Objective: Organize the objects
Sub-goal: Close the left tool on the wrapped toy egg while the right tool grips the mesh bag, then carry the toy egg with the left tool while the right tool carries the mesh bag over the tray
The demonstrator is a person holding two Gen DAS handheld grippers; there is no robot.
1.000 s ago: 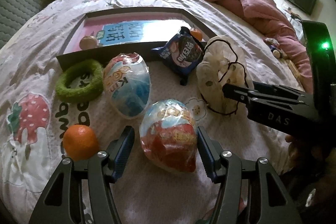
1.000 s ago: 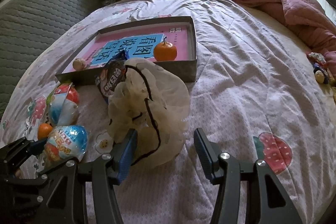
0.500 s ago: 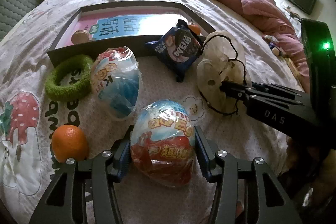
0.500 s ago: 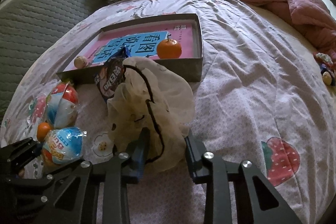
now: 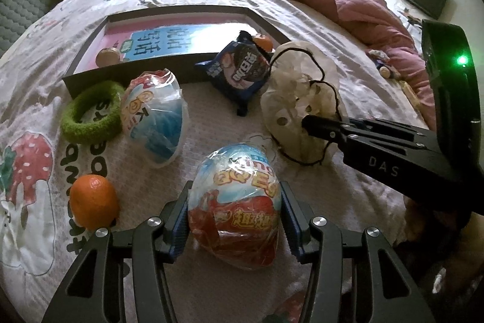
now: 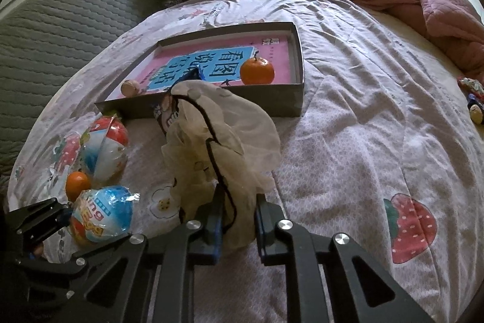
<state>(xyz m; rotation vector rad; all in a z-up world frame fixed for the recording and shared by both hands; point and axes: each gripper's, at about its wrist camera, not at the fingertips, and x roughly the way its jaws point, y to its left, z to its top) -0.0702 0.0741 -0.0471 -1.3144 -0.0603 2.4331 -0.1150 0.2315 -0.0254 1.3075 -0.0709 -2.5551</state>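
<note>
Left wrist view: two wrapped egg toys lie on the bed sheet (image 5: 348, 211). The near egg toy (image 5: 234, 211) sits low in the middle of the frame, clamped between the pads of the left tool (image 5: 234, 220); the far egg toy (image 5: 154, 117) lies left of centre, touching a green ring (image 5: 90, 117). Two oranges show: one orange (image 5: 92, 202) at lower left, a second orange (image 5: 262, 41) mostly hidden behind the snack packet (image 5: 239, 71) by the shallow box (image 5: 181, 12). One small round nut-like thing (image 5: 107, 56) in the box is hard to identify. Right wrist view: the right tool (image 6: 237, 220) is pinched narrow on the cream drawstring bag (image 6: 217, 135), at bottom centre. The bag covers most of the packet.
</note>
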